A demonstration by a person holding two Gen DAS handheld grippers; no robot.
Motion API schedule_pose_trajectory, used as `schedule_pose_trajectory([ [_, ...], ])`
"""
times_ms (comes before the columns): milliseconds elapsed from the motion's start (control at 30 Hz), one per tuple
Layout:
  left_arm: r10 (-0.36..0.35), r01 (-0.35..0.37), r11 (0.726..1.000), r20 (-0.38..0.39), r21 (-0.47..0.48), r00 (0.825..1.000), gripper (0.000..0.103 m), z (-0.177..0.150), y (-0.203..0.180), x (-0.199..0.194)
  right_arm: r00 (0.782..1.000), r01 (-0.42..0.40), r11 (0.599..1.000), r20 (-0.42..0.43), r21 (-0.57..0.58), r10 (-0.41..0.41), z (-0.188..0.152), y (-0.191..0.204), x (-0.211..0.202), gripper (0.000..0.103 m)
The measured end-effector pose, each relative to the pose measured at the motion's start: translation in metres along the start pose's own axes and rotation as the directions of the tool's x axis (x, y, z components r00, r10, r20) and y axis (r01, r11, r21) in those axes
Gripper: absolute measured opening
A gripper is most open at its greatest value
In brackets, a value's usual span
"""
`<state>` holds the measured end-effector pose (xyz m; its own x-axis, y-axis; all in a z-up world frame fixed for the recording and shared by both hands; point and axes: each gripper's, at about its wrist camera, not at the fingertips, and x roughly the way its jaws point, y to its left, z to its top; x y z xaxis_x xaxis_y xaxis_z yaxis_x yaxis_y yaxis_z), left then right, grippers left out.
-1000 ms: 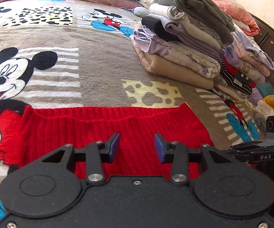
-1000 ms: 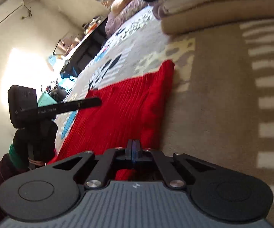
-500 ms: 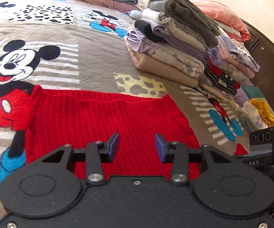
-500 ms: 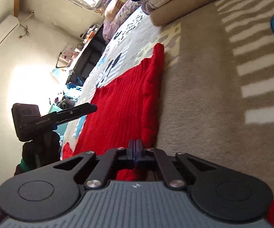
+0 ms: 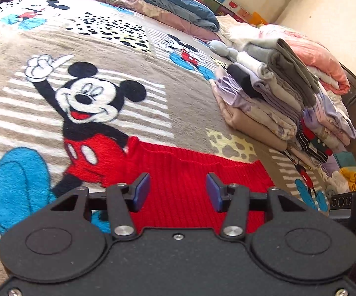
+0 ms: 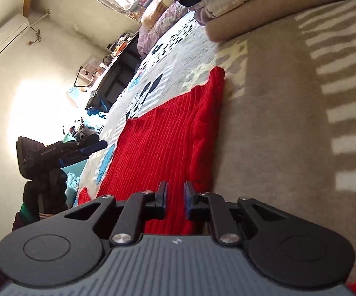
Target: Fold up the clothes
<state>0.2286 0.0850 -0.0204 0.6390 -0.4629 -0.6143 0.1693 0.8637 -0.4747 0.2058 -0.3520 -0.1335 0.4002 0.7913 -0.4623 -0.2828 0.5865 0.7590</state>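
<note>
Under both tongs lies the red sweater (image 5: 178,172), flat on the bed (image 5: 183,113). Left tongs (image 5: 178,188) are opening wider than before, nothing between them. Right tongs (image 6: 175,198), pinched together before, are opening, with nothing pinched.

A ribbed red knit sweater (image 5: 192,172) lies on a fuzzy fleece blanket (image 5: 153,79); the left gripper (image 5: 178,192) is matt black plastic.

No readable text, labels, numbers anywhere.
</note>
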Motion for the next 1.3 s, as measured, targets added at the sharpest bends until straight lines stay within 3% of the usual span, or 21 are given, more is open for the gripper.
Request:
schedule_pose_trajectory([
  [167,0.001,0.002,0.994,0.028,-0.113,1.0,0.048,0.011,0.039,-0.013,0.998,0.047,0.999,0.038,0.001,-0.047,0.027,-0.005,0.012,0.014],
  [233,-0.039,0.037,0.991,-0.011,-0.13,0.999,0.049,0.012,0.042,-0.007,0.998,0.05,0.999,0.035,-0.002,-0.05,0.032,-0.006,0.016,0.014],
  [400,-0.156,0.138,0.978,-0.11,-0.154,0.982,0.05,0.007,0.035,0.03,0.997,0.068,0.998,0.044,-0.009,-0.067,0.043,-0.004,0.02,0.016],
  [500,-0.147,0.121,0.973,-0.12,-0.196,0.982,0.05,0.009,0.038,0.06,0.995,0.087,0.996,0.044,-0.016,-0.087,0.05,-0.003,0.024,0.019],
  [700,-0.196,0.179,0.928,-0.021,-0.326,0.98,0.051,0.016,0.066,0.075,0.989,0.132,0.991,0.064,-0.02,-0.131,0.067,-0.007,0.028,0.019],
  [733,-0.201,0.186,0.922,-0.008,-0.34,0.98,0.051,0.018,0.07,0.075,0.988,0.142,0.99,0.071,-0.021,-0.14,0.07,-0.007,0.028,0.02],
  [767,-0.203,0.191,0.915,0.005,-0.356,0.979,0.051,0.022,0.073,0.074,0.985,0.159,0.987,0.075,-0.018,-0.157,0.07,-0.009,0.028,0.028],
  [833,-0.209,0.204,0.902,0.029,-0.381,0.977,0.051,0.028,0.078,0.071,0.979,0.187,0.982,0.082,-0.003,-0.186,0.071,-0.014,0.026,0.031],
  [933,-0.252,0.248,0.904,0.033,-0.348,0.967,0.052,0.032,0.069,0.059,0.987,0.106,0.994,0.115,0.031,-0.109,0.07,-0.012,0.012,0.037],
  [1033,-0.299,0.289,0.902,0.02,-0.321,0.954,0.059,0.033,0.057,0.056,0.982,0.122,0.992,0.147,-0.016,-0.118,0.073,0.003,0.003,0.049],
  [1100,-0.228,0.205,0.932,-0.041,-0.3,0.973,0.061,0.029,0.05,0.066,0.986,0.116,0.993,0.123,-0.03,-0.111,0.073,0.005,0.01,0.05],
  [1167,-0.16,0.141,0.961,-0.062,-0.237,0.985,0.061,0.023,0.042,0.073,0.98,0.178,0.983,0.097,-0.033,-0.174,0.065,0.002,0.016,0.048],
  [1233,-0.17,0.161,0.975,-0.046,-0.154,0.984,0.061,0.02,0.021,0.065,0.971,0.225,0.974,0.09,-0.025,-0.222,0.054,0.0,0.014,0.045],
  [1300,-0.184,0.183,0.983,-0.041,-0.029,0.982,0.061,0.007,-0.013,0.055,0.964,0.223,0.975,0.157,-0.021,-0.217,0.045,0.006,-0.015,0.048],
])
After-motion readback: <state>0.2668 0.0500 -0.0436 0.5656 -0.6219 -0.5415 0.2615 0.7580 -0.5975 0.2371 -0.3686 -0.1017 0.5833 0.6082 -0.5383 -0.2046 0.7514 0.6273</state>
